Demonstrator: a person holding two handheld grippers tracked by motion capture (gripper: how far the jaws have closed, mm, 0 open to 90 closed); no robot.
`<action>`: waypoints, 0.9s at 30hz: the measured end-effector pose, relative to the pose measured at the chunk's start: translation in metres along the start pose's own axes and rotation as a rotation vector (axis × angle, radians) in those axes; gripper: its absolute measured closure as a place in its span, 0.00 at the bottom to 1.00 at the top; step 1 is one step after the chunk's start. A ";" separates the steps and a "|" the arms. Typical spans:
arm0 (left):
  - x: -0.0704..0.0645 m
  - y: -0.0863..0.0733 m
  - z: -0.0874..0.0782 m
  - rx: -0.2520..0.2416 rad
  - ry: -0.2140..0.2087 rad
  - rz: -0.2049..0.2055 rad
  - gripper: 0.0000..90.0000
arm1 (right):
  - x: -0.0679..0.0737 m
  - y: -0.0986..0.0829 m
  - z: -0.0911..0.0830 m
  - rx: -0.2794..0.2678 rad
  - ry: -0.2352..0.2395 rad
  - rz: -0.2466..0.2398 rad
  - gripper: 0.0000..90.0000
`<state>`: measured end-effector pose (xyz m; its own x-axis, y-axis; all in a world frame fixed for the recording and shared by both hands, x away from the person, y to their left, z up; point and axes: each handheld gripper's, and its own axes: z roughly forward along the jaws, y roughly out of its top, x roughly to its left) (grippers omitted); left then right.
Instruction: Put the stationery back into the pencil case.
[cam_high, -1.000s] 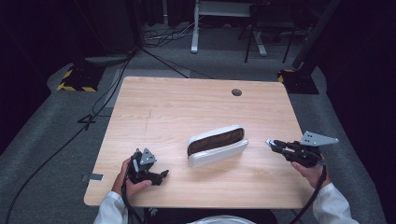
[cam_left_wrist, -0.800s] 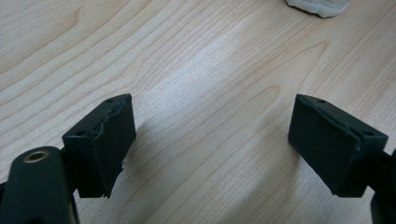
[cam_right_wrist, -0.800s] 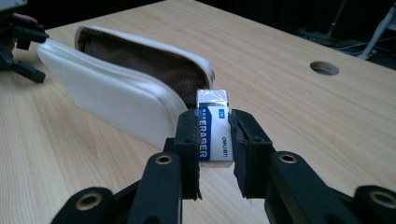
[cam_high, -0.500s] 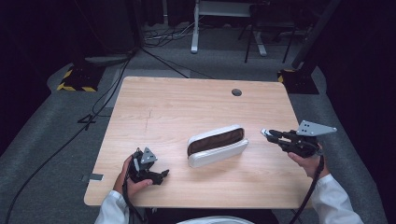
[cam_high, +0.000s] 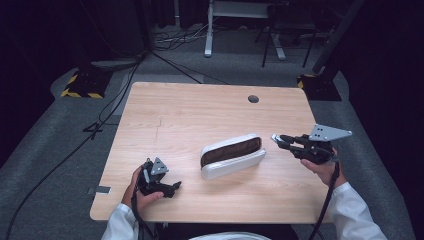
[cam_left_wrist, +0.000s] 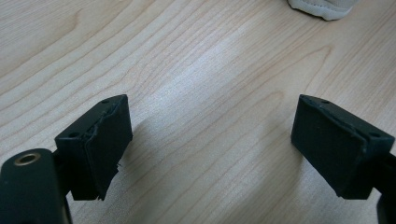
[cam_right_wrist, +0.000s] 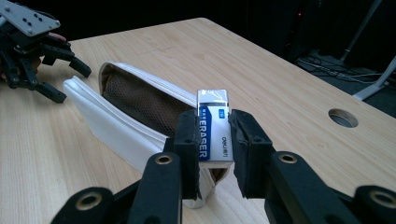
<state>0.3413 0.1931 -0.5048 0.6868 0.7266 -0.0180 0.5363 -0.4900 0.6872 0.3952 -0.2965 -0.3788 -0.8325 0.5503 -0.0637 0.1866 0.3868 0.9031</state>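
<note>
A white pencil case (cam_high: 233, 155) with a brown mesh lining lies open at the table's middle; it is seen again, the pencil case (cam_right_wrist: 126, 112), in the right gripper view. My right gripper (cam_high: 277, 139) hovers just right of the case's right end, shut on a white and blue eraser (cam_right_wrist: 212, 126) marked ERASER, the eraser (cam_high: 274, 137) poking out of the tips. My left gripper (cam_high: 174, 187) rests near the front left of the table, jaws wide open over bare wood, with nothing between its fingers (cam_left_wrist: 100, 140). The left gripper (cam_right_wrist: 39, 51) also appears far off in the right gripper view.
A round cable hole (cam_high: 253, 99) sits near the table's far right edge. Beyond the wooden table (cam_high: 190, 115) are grey carpet, cables, a stand base with yellow-black tape (cam_high: 80, 85) and white frame legs (cam_high: 210, 30).
My right gripper has lifted and moved left and forward with the eraser, closing in on the case's right end. The left gripper has stayed put.
</note>
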 end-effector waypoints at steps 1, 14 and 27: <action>0.000 0.000 0.000 0.000 -0.001 0.000 0.14 | 0.000 0.001 0.001 -0.002 0.004 0.000 0.82; 0.000 0.000 0.000 0.000 0.001 0.000 0.14 | 0.007 0.021 0.021 0.000 0.059 -0.033 0.82; 0.000 0.000 0.000 0.000 0.000 0.001 0.14 | 0.018 0.029 0.049 0.037 0.127 -0.066 0.82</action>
<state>0.3414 0.1931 -0.5048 0.6871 0.7264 -0.0173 0.5357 -0.4904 0.6874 0.4108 -0.2390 -0.3750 -0.9025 0.4256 -0.0666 0.1460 0.4476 0.8823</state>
